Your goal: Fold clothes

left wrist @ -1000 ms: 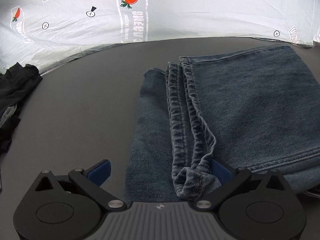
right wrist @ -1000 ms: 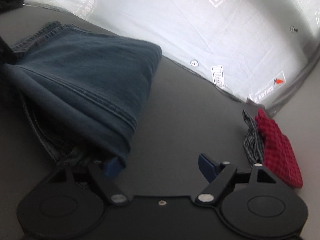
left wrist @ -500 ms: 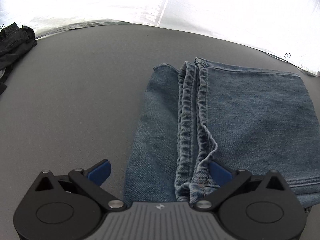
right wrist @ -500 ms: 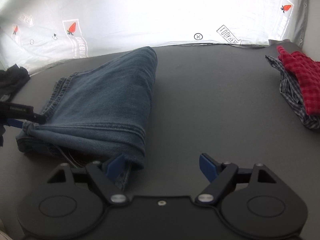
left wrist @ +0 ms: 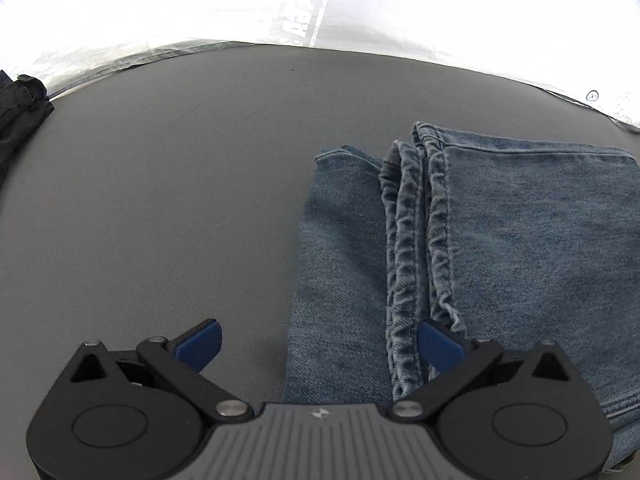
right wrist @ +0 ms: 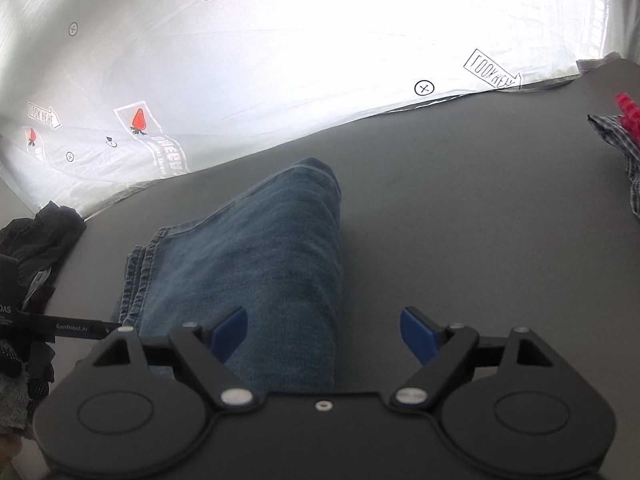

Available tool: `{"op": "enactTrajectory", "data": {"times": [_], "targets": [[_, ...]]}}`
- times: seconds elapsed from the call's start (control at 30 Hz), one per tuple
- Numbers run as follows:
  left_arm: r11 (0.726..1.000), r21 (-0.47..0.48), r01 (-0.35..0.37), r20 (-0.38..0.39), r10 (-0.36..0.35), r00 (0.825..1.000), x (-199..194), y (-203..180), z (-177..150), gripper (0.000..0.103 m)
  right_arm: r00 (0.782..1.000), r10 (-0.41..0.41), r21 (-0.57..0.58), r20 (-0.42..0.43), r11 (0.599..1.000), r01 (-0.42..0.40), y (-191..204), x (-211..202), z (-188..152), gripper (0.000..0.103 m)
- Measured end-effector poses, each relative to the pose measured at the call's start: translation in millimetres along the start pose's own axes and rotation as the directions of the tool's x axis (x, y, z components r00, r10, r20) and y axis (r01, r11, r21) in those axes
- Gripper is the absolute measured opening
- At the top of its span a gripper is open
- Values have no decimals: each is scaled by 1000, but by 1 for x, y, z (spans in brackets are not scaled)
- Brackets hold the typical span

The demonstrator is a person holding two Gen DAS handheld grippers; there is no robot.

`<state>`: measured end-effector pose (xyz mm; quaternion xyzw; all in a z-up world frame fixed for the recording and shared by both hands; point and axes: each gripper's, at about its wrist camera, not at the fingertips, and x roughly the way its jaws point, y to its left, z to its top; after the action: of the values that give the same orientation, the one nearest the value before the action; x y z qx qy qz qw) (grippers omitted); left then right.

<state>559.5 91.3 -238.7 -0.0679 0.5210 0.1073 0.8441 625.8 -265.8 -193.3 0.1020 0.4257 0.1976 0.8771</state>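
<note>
Folded blue jeans (left wrist: 500, 240) lie flat on the dark grey table (left wrist: 160, 200), their stacked hems running up the middle of the left wrist view. My left gripper (left wrist: 320, 344) is open over the jeans' near left edge, its right blue pad beside the hem stack, holding nothing. In the right wrist view the same jeans (right wrist: 260, 260) stretch away from the camera. My right gripper (right wrist: 324, 334) stands open above their near end, empty. The left gripper's black finger (right wrist: 68, 326) shows at the jeans' left edge.
A dark garment pile (left wrist: 20, 108) sits at the table's far left, also visible as black cloth (right wrist: 36, 236). A red and plaid cloth heap (right wrist: 624, 136) lies at the far right. A white printed sheet (right wrist: 280, 60) backs the table.
Both grippers have let go of the jeans and pulled back and upward. The lifted corners have dropped, and the jeans now lie flat.
</note>
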Motion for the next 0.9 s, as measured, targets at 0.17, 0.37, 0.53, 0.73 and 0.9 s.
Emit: {"op": "enactTrajectory", "data": {"times": [0.17,0.37,0.53,0.73,0.9], "targets": [[998,-11,63,-12,-63,998,17,7,15,103,998,50,29,-29,998,-49,-7,34,20,85],[985,-90,146,21,-145,989,29,17,30,100,992,107,21,-60,994,-106,-1,64,33,85],[975,-80,209,68,-204,977,22,12,28,71,978,192,203,-78,964,-173,-3,87,30,87],[932,-221,287,130,-264,956,10,18,14,33,995,99,97,-6,990,-98,38,58,21,50],[936,-202,290,200,-250,947,-19,2,2,18,995,39,-28,97,999,-37,82,12,13,32]]}}
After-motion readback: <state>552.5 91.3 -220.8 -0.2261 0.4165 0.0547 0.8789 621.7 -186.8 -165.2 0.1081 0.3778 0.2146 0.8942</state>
